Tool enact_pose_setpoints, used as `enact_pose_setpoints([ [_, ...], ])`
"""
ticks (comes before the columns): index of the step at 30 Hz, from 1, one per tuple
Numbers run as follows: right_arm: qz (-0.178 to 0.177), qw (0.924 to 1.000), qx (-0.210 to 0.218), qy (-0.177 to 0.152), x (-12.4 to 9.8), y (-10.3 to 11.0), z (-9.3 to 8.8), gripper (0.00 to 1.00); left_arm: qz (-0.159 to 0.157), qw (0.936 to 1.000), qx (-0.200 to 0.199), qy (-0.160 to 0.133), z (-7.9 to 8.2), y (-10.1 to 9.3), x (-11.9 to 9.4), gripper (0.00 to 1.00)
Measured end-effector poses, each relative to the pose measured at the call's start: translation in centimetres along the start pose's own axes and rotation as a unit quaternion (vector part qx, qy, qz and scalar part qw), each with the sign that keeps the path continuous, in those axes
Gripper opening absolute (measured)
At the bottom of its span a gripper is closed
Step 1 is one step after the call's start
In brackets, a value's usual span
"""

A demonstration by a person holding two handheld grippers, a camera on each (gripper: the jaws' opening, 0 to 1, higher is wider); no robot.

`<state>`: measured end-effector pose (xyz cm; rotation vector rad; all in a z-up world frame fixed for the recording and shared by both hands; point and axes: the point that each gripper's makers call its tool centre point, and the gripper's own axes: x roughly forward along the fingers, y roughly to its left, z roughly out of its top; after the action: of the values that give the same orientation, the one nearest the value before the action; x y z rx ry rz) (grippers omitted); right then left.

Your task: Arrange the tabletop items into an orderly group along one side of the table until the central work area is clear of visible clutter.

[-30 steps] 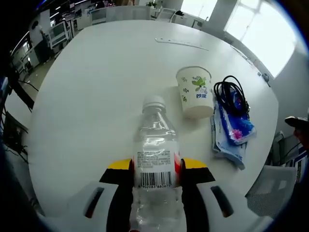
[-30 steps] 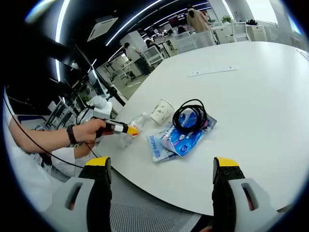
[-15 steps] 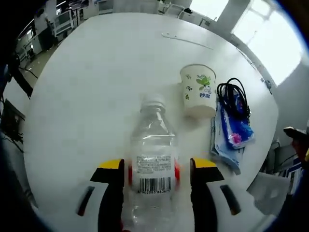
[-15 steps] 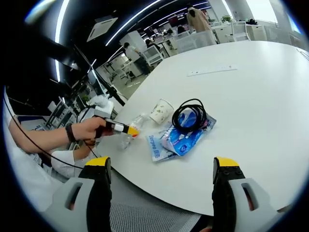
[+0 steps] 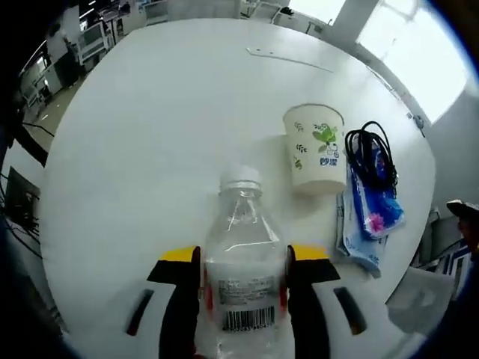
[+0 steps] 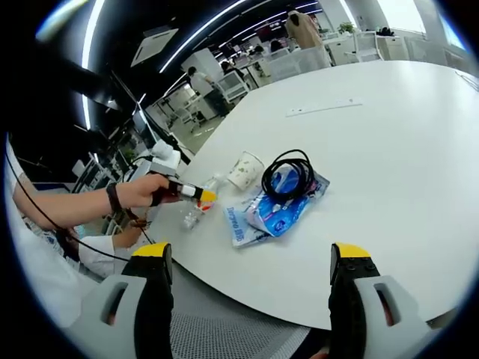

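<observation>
A clear water bottle [image 5: 244,224] with a white cap stands on the white round table [image 5: 142,127]. My left gripper [image 5: 244,256] is shut on its body, the yellow-tipped jaws pressing both sides. To its right stand a paper cup [image 5: 315,146], a coiled black cable [image 5: 372,153] and blue tissue packs [image 5: 370,224]. In the right gripper view the bottle [image 6: 191,217], cup [image 6: 245,170], cable [image 6: 288,170] and packs [image 6: 271,215] sit near the table's left edge. A hand holds the left gripper [image 6: 197,196] there. My right gripper [image 6: 251,262] is open and holds nothing, hanging over the near table edge.
A thin pale strip [image 5: 288,60] lies flat farther across the table [image 6: 389,172], also seen as a strip [image 6: 325,108] in the right gripper view. Office desks, chairs and people stand beyond the table. A person's forearm [image 6: 71,208] reaches in from the left.
The left jaws opened off the bottle half a second ago and now press its sides again, lower and deeper in the grip. The right gripper has barely moved.
</observation>
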<state>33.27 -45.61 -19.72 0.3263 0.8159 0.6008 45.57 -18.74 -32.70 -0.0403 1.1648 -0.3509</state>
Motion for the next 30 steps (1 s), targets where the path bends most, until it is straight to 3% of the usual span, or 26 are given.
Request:
enact_pose_setpoints([
  [7, 0.000, 1.0000, 0.000, 0.002, 0.0, 0.0, -0.2, 0.87, 0.005, 0.9998, 0.021, 0.002, -0.1, -0.1, -0.4, 0.39],
  [30, 0.010, 0.9999, -0.006, -0.001, 0.5, 0.5, 0.2, 0.87, 0.012, 0.9967, 0.032, -0.074, 2.7, 0.0, -4.5, 0.38],
])
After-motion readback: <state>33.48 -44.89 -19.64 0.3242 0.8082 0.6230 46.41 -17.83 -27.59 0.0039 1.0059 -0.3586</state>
